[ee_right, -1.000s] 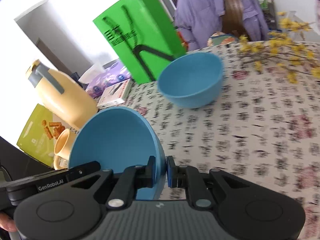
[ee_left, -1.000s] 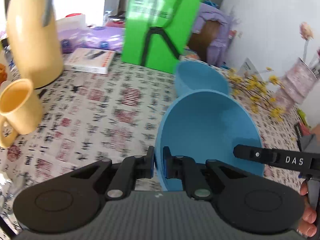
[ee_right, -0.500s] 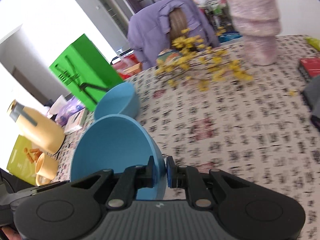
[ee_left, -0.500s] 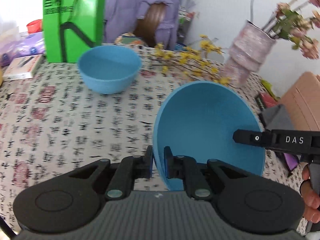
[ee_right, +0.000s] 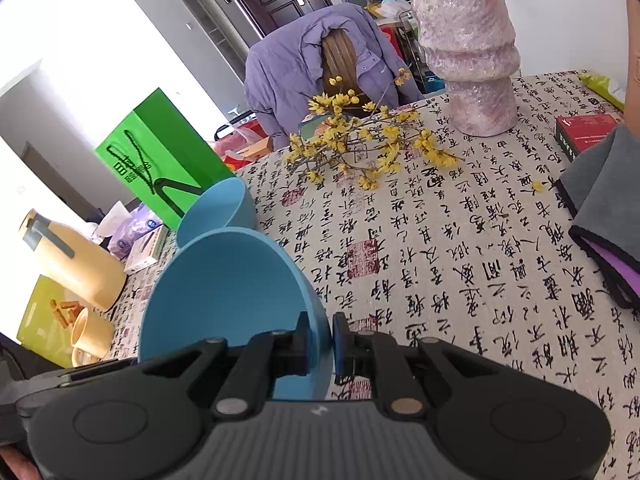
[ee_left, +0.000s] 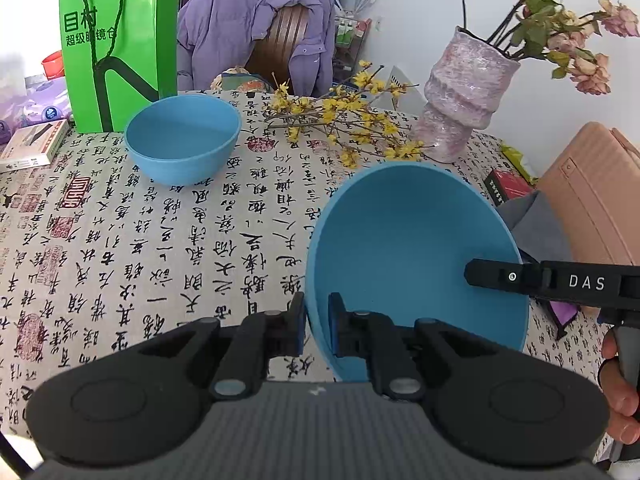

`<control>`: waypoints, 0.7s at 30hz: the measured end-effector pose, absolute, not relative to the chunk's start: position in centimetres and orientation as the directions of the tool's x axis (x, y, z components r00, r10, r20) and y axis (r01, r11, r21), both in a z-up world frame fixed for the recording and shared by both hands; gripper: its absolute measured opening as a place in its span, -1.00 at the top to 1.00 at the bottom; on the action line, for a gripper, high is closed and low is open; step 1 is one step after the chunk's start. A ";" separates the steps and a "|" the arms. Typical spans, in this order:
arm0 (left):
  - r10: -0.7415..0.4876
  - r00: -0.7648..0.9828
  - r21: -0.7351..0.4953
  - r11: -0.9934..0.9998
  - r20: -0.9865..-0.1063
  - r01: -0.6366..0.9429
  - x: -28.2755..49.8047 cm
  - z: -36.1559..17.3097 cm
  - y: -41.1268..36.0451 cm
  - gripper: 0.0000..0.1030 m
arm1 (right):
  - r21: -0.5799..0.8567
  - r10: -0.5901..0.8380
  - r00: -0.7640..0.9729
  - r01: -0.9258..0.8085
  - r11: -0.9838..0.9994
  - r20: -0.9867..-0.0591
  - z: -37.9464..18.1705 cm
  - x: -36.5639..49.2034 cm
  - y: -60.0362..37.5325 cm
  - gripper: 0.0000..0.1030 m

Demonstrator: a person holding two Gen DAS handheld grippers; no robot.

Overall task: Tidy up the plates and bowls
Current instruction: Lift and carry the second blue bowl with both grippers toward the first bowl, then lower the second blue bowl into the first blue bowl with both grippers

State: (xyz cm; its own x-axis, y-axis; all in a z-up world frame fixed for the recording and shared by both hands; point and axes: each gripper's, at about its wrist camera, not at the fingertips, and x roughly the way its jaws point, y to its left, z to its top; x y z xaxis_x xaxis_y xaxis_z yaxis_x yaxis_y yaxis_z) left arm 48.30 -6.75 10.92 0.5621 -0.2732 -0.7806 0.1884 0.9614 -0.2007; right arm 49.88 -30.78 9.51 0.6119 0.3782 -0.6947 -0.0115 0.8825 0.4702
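Both tongs, left (ee_left: 316,328) and right (ee_right: 320,342), clamped one round blue plastic bowl (ee_left: 412,256) aloft, not yet nested into its twin (ee_left: 182,138) at upper left.

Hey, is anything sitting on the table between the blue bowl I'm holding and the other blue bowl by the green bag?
Nothing visible. Only bare tablecloth lies between the held bowl and the second bowl. The yellow flower branches lie off to the side, toward the vase.

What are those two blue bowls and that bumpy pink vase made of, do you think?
Held bowl and the bowl on the table: probably plastic or a fibre composite, judging by the uniform matte blue, thin walls and lack of glaze shine. Vase: likely hand-built ceramic or plaster, with a rough, lumpy, mottled pink surface.
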 end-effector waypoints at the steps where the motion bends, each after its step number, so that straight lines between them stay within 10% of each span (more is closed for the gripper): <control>1: -0.272 0.565 -0.197 0.962 -0.779 0.190 47.8 11.1 -6.7 0.78 | 0.472 0.382 0.611 -0.015 0.882 -0.694 9.7 49.4 -30.8 0.80; 21: -0.323 0.632 -0.234 0.946 -0.704 0.223 30.2 14.0 -5.0 0.79 | 0.457 0.437 0.632 -0.144 0.878 -0.640 12.4 32.5 -30.2 0.79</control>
